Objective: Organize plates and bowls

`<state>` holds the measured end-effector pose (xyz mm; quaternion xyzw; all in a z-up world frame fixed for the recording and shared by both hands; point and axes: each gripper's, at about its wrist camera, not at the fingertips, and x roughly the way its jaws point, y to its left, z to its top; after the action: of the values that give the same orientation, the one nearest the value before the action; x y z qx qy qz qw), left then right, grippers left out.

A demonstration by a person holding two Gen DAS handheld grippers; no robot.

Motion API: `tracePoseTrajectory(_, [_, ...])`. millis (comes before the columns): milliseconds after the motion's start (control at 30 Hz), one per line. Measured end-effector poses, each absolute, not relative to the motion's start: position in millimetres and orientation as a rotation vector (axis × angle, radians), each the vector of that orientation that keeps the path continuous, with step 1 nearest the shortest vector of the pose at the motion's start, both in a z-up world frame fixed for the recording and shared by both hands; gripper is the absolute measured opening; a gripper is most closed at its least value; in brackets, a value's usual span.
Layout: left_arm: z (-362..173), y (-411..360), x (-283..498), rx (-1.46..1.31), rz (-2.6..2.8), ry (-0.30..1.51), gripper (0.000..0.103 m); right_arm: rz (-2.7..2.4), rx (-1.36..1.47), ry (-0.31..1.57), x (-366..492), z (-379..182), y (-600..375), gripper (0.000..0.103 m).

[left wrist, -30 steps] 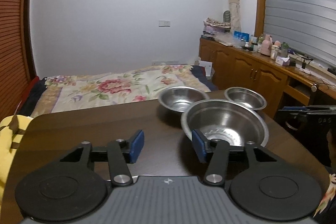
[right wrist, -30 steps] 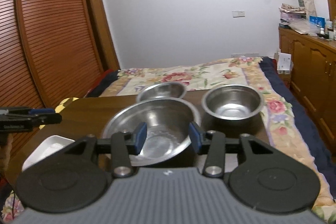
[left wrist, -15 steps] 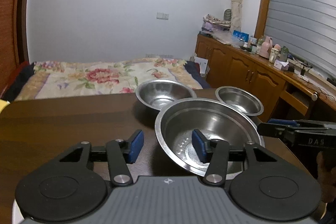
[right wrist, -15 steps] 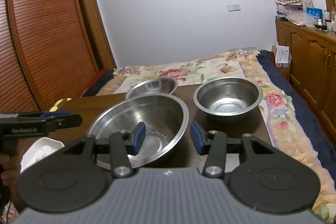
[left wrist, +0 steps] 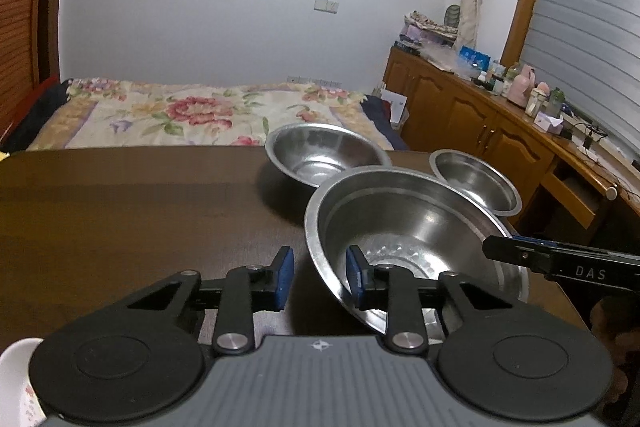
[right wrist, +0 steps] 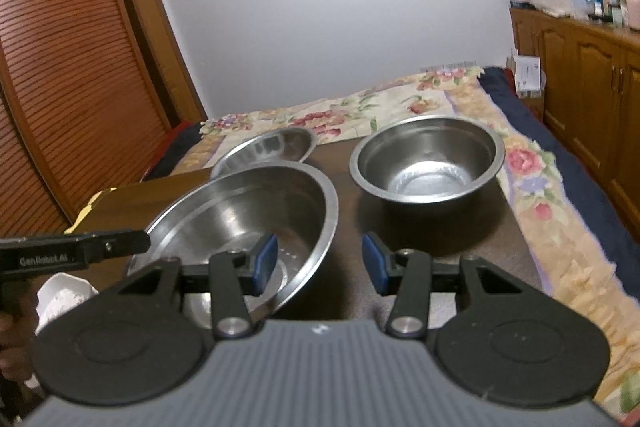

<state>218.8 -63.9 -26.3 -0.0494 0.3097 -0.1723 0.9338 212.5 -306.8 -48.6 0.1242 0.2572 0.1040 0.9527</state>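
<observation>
A large steel bowl point(left wrist: 412, 227) point(right wrist: 240, 215) stands on the dark wooden table point(left wrist: 140, 211). My left gripper point(left wrist: 320, 277) straddles its left rim, one blue pad outside and one inside. The jaws are closing and a gap still shows on both sides of the rim. My right gripper point(right wrist: 320, 265) straddles the opposite rim, open, with its pads clear of the metal. Behind the large bowl sit a mid-sized steel bowl point(left wrist: 320, 155) point(right wrist: 268, 147) and another steel bowl point(left wrist: 476, 183) point(right wrist: 426, 163). The right gripper's finger point(left wrist: 520, 253) reaches in over the far rim.
A white dish point(left wrist: 16, 383) point(right wrist: 64, 295) lies at the table's near left corner. A bed with a floral cover point(left wrist: 180, 111) lies beyond the table's far edge. Wooden cabinets point(left wrist: 480, 123) with bottles stand to the right, and a slatted wardrobe point(right wrist: 72, 75) to the left.
Both grippers came forward and down onto the large bowl, so its rim now sits between each pair of fingers. The left jaws have narrowed; the right ones look unchanged.
</observation>
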Motion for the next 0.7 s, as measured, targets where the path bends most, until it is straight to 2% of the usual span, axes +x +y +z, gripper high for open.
tracePoseTrajectory(333, [-29.3,-63.1,222.4,-0.134,-0.365,0.657,0.027,0.231,0.315,0.556,217.7,-56.6,-305.3,0.045])
tracePoseTrajectory(533, [-31.6,-65.6,222.1,-0.146,-0.38,0.669,0.022,0.255,0.335,0.562,219.6,-56.7,-301.8,0.032])
tracePoseTrajectory(600, [-31.0,-66.1,220.3,-0.14,-0.385,0.673,0.022,0.267,0.342,0.559,218.9,-56.9,-302.1,0.023])
tracePoseTrajectory(700, [-30.1,-63.3,217.6,-0.154,-0.394,0.681,0.021,0.285,0.36,0.556,218.8,-57.6,-305.9,0.022])
